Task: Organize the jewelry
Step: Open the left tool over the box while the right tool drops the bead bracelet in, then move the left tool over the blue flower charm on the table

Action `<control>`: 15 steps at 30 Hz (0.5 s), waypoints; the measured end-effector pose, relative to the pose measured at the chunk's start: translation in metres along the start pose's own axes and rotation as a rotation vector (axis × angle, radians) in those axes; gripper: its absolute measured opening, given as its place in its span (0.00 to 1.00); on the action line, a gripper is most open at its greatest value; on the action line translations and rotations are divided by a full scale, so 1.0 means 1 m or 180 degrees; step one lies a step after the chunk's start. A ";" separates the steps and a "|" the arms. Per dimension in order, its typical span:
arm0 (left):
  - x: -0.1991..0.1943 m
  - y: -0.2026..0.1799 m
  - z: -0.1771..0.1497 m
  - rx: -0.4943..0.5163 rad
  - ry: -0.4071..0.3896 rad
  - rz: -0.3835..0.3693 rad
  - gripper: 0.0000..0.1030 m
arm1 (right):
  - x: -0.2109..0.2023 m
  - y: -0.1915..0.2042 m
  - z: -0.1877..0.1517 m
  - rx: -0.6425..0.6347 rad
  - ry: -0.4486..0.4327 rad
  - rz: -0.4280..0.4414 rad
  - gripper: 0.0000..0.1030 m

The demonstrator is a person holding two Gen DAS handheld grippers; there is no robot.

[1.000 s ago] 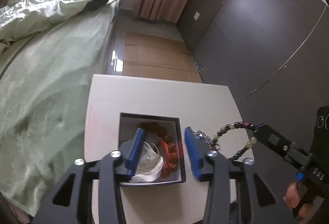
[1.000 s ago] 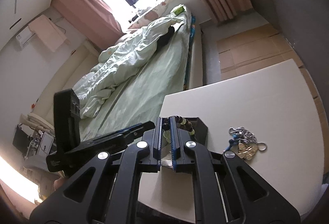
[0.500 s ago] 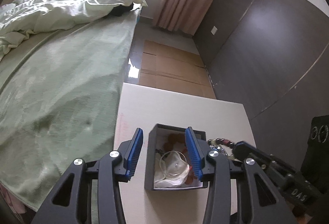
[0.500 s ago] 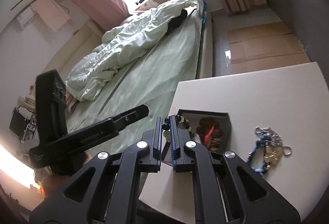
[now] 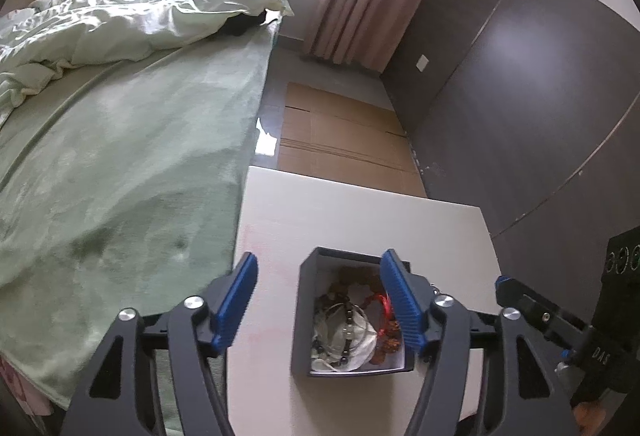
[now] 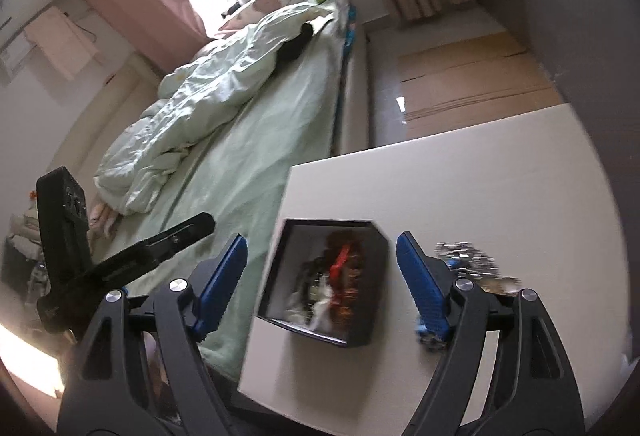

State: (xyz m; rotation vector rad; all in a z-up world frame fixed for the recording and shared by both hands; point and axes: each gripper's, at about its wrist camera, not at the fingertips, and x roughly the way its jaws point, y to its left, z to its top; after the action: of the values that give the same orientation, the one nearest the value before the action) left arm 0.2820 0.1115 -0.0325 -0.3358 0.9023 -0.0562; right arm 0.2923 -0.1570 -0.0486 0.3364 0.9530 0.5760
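Note:
A dark open jewelry box (image 5: 304,316) sits on the white table (image 5: 360,211) and holds several pieces: a dark bead bracelet (image 5: 348,324), red beads and white tissue. My left gripper (image 5: 320,300) is open and empty, its right finger above the box's right wall. My right gripper (image 6: 320,280) is open and empty, its fingers spread either side of the box (image 6: 360,316). A silver and blue jewelry pile (image 6: 468,260) lies on the table right of the box, partly behind my right finger.
A bed with a pale green cover (image 5: 120,163) runs along the table's left edge. Flattened cardboard (image 5: 340,131) lies on the floor beyond the table. A dark wardrobe wall (image 5: 520,95) stands on the right.
My right gripper has opened and let go of the dark bead bracelet, which now lies in the box. My left gripper has shifted left and opened wider.

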 end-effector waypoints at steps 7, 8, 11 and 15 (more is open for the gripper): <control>0.006 -0.029 -0.005 0.0202 0.0030 -0.0078 0.63 | -0.018 -0.027 -0.005 -0.0004 0.0075 -0.0271 0.75; 0.007 -0.033 -0.006 0.0221 0.0040 -0.0093 0.63 | -0.021 -0.031 -0.006 0.0000 0.0082 -0.0303 0.75; 0.012 -0.046 -0.008 0.0306 0.0082 -0.0129 0.63 | -0.025 -0.042 -0.008 0.0039 0.0097 -0.0359 0.75; 0.018 -0.065 -0.014 0.0431 0.0150 -0.0209 0.63 | -0.034 -0.062 -0.013 0.0127 0.0118 -0.0460 0.75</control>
State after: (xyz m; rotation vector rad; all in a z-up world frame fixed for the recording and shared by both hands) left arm 0.2886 0.0429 -0.0339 -0.2388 0.9289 -0.1857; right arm 0.2852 -0.2274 -0.0649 0.2907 1.0165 0.4330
